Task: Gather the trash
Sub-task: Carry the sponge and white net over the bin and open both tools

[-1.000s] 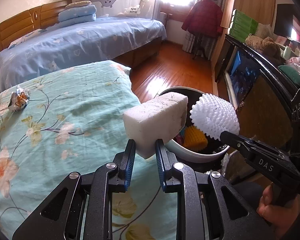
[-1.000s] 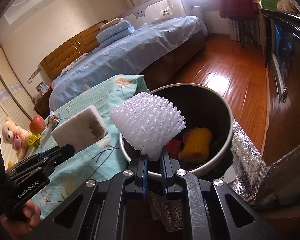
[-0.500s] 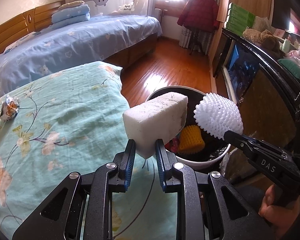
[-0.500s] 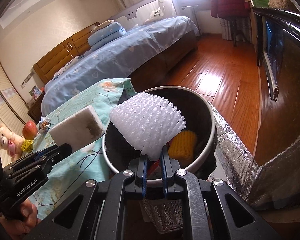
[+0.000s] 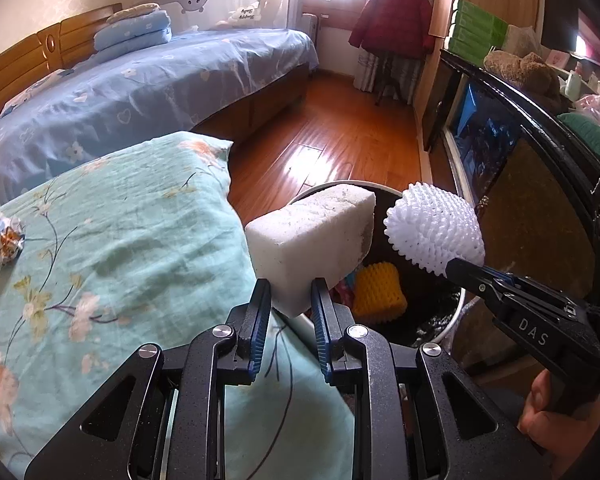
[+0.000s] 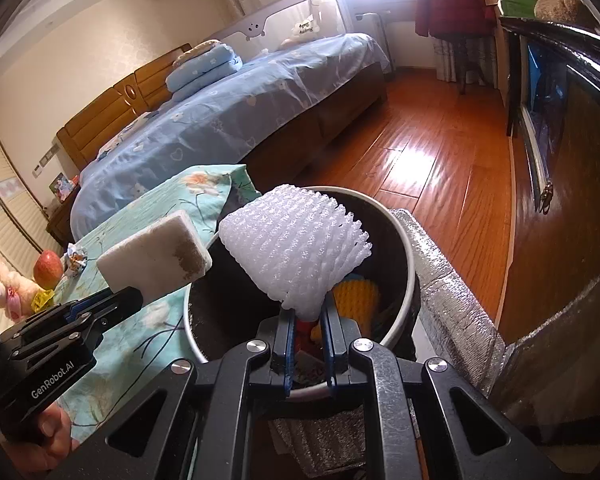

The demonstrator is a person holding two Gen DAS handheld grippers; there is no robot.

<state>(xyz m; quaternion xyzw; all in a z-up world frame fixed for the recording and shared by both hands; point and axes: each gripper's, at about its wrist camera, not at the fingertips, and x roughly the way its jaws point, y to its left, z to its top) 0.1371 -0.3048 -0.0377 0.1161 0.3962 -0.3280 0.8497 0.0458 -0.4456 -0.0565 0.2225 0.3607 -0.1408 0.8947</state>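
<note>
Left tool [image 5: 287, 294] clenched a white foam block [image 5: 312, 240] at the near rim of the trash bin [image 6: 410, 276]. Right tool [image 6: 307, 316] gripped a white foam net [image 6: 296, 248] above the bin, which held a yellow foam net [image 5: 378, 288].

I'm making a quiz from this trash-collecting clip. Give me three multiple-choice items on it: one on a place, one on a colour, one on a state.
1. Where is the crumpled wrapper?
A. on the floral bedspread
B. in the bin
C. on the floor

2. What colour is the foam net lying in the bin?
A. green
B. yellow
C. blue

3. What is the left gripper doing?
A. hanging open
B. gripping an apple
C. gripping a sponge

Answers:
1 A, the wrapper lies on the bedspread.
2 B, a yellow net sits inside the bin.
3 C, the left gripper clamps the sponge.
</note>
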